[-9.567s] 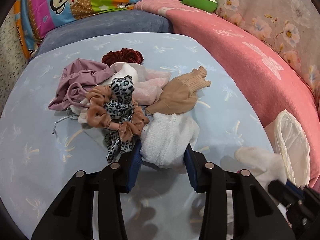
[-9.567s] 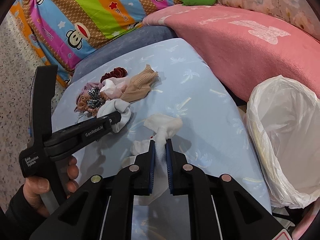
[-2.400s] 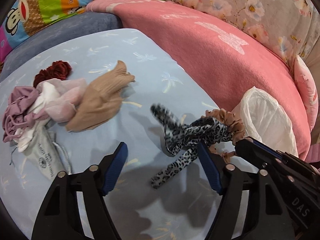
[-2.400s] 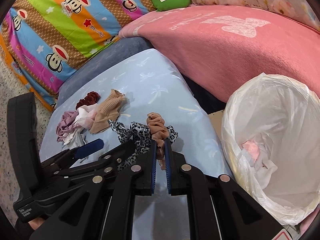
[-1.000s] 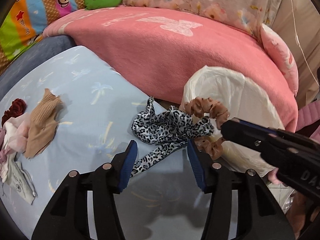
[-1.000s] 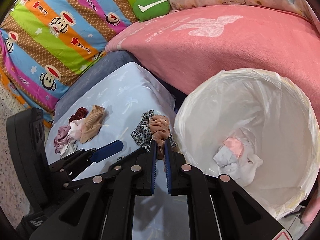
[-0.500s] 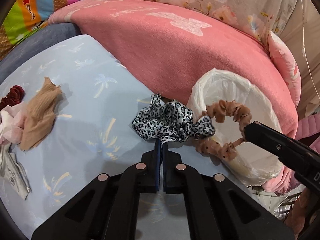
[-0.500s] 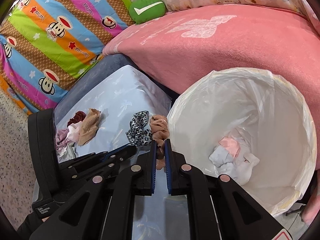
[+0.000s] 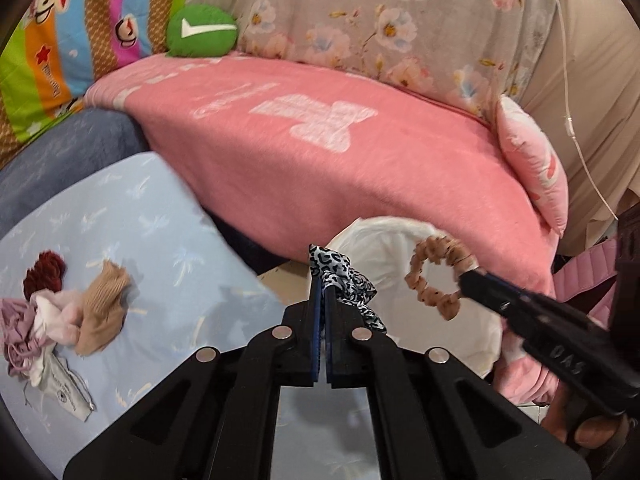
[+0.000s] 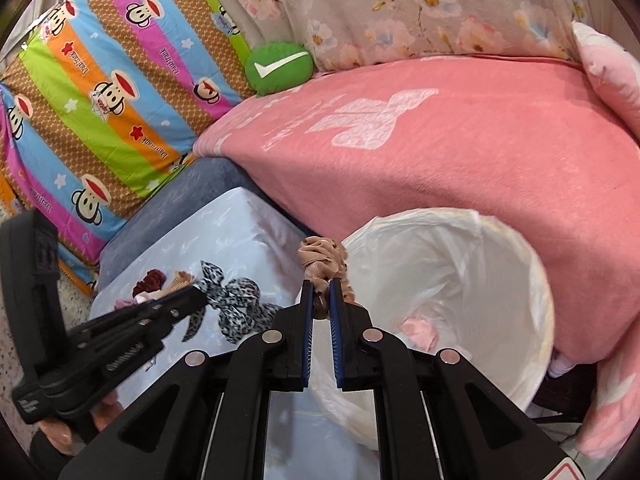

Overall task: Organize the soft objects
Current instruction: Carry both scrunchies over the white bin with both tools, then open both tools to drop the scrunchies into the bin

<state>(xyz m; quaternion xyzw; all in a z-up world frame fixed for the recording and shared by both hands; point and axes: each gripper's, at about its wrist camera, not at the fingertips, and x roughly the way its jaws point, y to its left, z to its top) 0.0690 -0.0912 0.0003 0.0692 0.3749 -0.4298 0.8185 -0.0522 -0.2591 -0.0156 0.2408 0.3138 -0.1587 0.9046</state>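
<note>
While clamped on leopard-print scrunchie (image 9: 344,280), left gripper (image 9: 322,276) held raised at edge of blue table (image 9: 120,216), just before white bag-lined bin (image 10: 460,280); jaws just closed, fabric pinched between. Right gripper (image 10: 323,292) nipped tight on tan scrunchie (image 10: 324,260), loop dangling over bin rim. Pink and white items in bin bottom. Remaining pile (image 9: 60,312) lying far left on table.

A pink blanket (image 10: 460,168) drapes the bed on the far right, with a floral curtain (image 10: 400,8) hanging behind it. To the far left stands a striped monkey-print cushion (image 10: 108,92), a green check-mark pillow (image 10: 278,68) beside it, and speckled floor (image 10: 8,344) shows at the left edge.
</note>
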